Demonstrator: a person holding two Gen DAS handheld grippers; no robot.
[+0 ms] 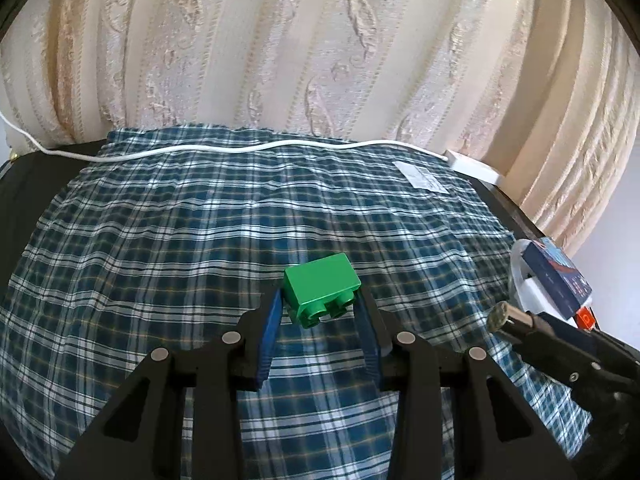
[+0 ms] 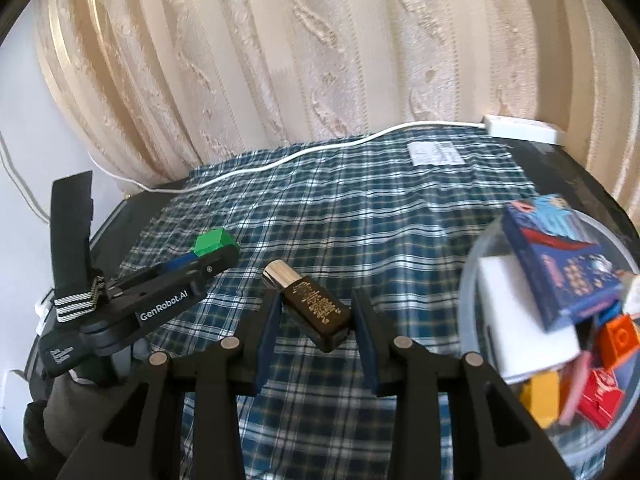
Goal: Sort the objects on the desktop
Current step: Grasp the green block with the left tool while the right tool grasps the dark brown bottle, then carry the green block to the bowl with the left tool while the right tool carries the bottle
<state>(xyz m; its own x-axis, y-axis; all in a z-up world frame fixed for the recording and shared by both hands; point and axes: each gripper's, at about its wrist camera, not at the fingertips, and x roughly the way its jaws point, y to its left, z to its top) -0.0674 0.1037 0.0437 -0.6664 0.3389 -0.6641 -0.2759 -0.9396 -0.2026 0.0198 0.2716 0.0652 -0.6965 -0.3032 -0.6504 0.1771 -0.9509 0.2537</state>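
My left gripper [image 1: 320, 300] is shut on a green toy brick [image 1: 320, 286], held above the blue checked cloth [image 1: 200, 220] with its studs facing me. From the right wrist view the same brick [image 2: 210, 241] shows at the tip of the left gripper [image 2: 212, 254]. My right gripper [image 2: 314, 306] is shut on a small dark brown bottle [image 2: 316, 308] with a silver cap, lying slantwise between the blue pads. In the left wrist view that bottle's cap [image 1: 502, 314] pokes in from the right.
A clear round tub [image 2: 476, 268] at the right holds a blue box [image 2: 560, 256], a white block and orange, yellow and red bricks. A white cable [image 1: 240, 150] runs along the cloth's far edge to a white adapter [image 2: 520, 128]. Cream curtains hang behind.
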